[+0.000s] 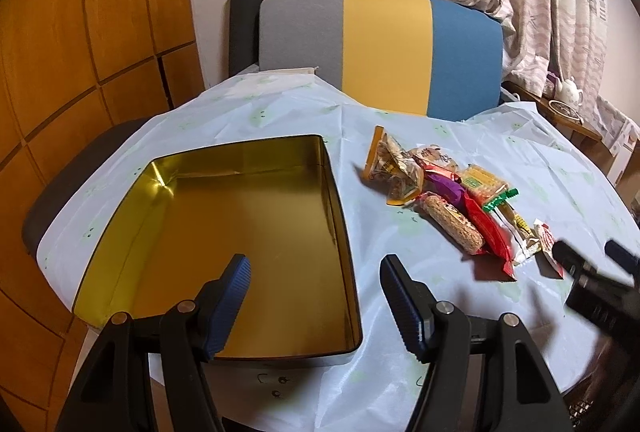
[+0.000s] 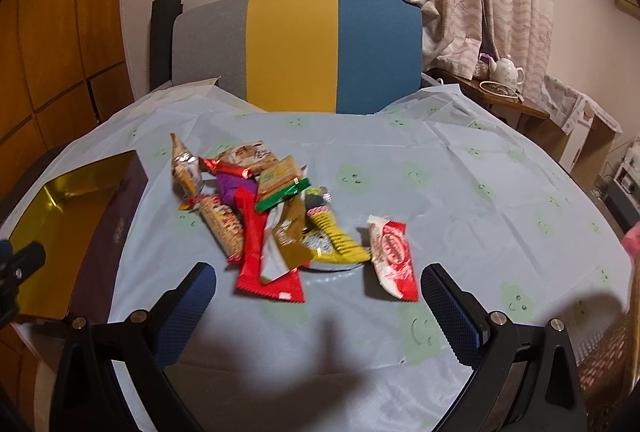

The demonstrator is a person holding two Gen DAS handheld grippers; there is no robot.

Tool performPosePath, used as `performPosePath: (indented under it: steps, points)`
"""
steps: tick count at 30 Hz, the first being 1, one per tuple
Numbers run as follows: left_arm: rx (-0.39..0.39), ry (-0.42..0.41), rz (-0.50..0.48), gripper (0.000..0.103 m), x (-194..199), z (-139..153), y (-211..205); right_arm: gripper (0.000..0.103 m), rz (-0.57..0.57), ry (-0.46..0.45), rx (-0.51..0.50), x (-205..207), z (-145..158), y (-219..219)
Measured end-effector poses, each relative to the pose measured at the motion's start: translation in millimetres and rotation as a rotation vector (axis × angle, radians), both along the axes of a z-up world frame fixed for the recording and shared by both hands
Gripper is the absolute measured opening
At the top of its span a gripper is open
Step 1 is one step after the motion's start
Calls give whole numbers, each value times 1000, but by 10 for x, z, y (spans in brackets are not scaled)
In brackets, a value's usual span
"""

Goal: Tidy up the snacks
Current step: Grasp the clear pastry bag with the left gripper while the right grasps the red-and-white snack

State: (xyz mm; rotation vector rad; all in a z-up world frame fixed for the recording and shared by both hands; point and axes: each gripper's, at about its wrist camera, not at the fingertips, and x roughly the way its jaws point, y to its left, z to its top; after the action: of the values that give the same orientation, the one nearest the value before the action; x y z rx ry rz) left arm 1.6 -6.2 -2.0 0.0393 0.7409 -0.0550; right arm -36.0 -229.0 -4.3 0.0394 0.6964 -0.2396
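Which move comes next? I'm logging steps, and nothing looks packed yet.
Probably lower the right gripper, jaws open, onto the red-and-white wrapper. It lies apart from the snack pile, nearest that gripper, and the gold tin is still empty.

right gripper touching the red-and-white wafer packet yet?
Apart. The right wrist view shows the open right gripper short of the red-and-white wafer packet, with bare tablecloth between.

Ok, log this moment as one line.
left gripper: open, over tin | right gripper: open, before snacks | tin empty
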Motion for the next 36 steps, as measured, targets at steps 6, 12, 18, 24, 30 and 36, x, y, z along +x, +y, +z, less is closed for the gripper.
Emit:
performPosePath:
  steps: [6, 12, 18, 24, 30, 36]
  points:
    - [-145, 122, -178, 71, 112, -35, -94, 103, 1, 23, 65, 205, 213, -488]
    - [-163, 213, -257, 71, 237, -90, -325, 103, -54, 62, 171, 435, 467, -1291]
    - [-228, 278, -317, 71, 534, -33, -351, 103, -118, 106, 195, 524, 330, -1855]
    - [-203, 302, -303, 69, 957, 107, -455, 103, -152, 97, 360, 506, 230, -2110]
    - [-340, 456, -217, 62, 1678, 3, -520, 103, -118, 80, 337, 488, 263, -2019]
    - [-434, 574, -67, 60, 2205, -286, -522, 103, -97, 75, 345, 530, 280, -1985]
